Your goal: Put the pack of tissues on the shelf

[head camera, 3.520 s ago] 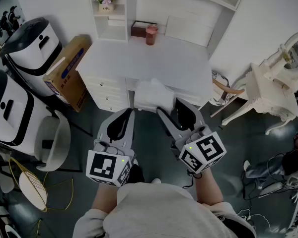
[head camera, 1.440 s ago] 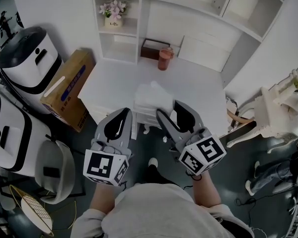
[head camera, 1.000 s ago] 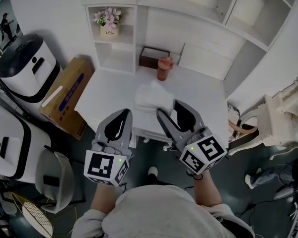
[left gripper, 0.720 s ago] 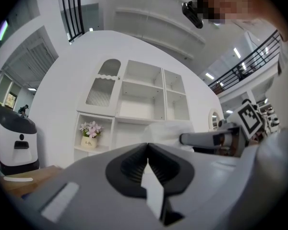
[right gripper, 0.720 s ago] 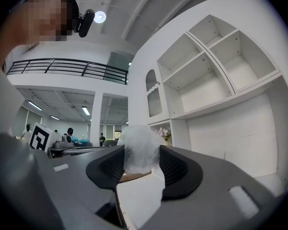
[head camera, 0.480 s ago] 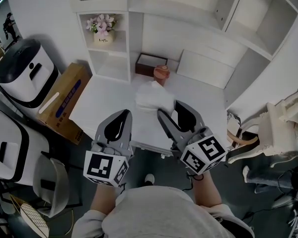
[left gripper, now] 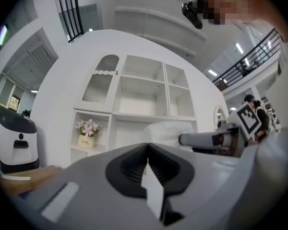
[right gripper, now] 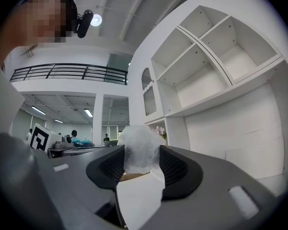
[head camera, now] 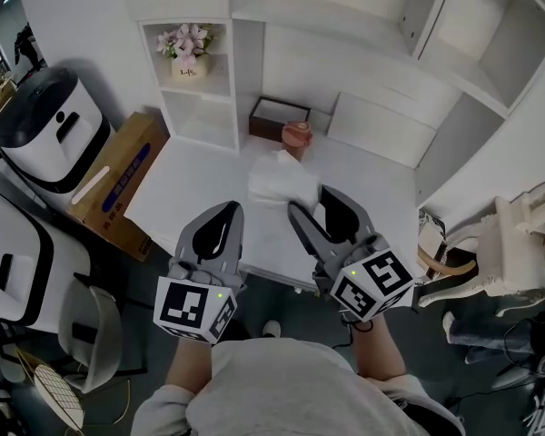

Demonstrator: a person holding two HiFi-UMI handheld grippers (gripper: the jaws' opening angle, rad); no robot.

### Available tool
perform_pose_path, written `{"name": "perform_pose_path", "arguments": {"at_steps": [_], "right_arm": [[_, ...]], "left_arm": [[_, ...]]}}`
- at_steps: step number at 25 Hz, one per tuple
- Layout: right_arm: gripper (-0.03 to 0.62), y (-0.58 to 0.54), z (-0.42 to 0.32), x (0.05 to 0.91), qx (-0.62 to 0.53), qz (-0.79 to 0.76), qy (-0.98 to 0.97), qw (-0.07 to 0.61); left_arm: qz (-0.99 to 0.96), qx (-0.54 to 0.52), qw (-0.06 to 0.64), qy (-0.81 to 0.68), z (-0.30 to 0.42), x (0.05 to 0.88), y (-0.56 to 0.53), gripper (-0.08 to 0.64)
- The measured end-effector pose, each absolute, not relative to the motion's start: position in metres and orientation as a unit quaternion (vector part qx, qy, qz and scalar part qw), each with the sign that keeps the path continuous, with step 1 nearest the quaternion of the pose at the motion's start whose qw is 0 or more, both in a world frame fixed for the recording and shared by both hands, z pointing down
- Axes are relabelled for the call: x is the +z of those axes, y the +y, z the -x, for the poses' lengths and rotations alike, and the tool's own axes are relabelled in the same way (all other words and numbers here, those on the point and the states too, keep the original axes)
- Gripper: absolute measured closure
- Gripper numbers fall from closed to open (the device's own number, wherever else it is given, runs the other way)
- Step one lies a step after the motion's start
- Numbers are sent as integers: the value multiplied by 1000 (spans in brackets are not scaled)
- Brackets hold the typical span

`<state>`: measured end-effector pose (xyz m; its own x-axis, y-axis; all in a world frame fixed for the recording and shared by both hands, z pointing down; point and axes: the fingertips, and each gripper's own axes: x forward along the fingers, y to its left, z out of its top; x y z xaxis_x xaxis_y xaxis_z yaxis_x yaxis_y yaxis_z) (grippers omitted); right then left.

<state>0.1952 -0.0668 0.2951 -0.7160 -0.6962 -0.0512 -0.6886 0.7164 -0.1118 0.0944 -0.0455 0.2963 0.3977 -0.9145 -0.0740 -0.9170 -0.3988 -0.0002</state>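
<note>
A white pack of tissues (head camera: 280,178) sticks out ahead of my right gripper (head camera: 314,203), which is shut on it above the white desk (head camera: 200,189). In the right gripper view the pack (right gripper: 140,147) fills the gap between both pads, with the white shelf unit (right gripper: 216,75) rising to the right. My left gripper (head camera: 225,211) hangs beside it, jaws shut and holding nothing; its tips (left gripper: 147,145) meet in the left gripper view. The shelf unit (head camera: 363,34) stands at the back of the desk, its upper compartments bare.
On the desk's back edge sit a brown box (head camera: 271,116) and a pink cup (head camera: 296,138). A flower pot (head camera: 187,54) occupies a small left cubby. A cardboard box (head camera: 118,184) and white machines (head camera: 45,125) stand left; a white chair (head camera: 527,234) stands right.
The desk and shelf unit have drawn closer, so the held pack now hangs over the desk. Both grippers keep the same pose and grip.
</note>
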Motion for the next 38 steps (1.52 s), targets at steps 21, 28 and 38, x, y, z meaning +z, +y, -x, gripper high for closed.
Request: {"name": "perform_pose_path", "arguments": {"at_steps": [21,28,38], "right_arm": [[382,-143,-127,301,-58,385,920,43],[382,-179,-83,297,-59,396,915,43],[382,-225,-25,300,-63,410,909,43]], "left_arm": [[838,29,5,545,-23,303,-121,558],[844,28,6,536,22,296,-159,558],[850,24,3,525,81,299,-208,558]]}}
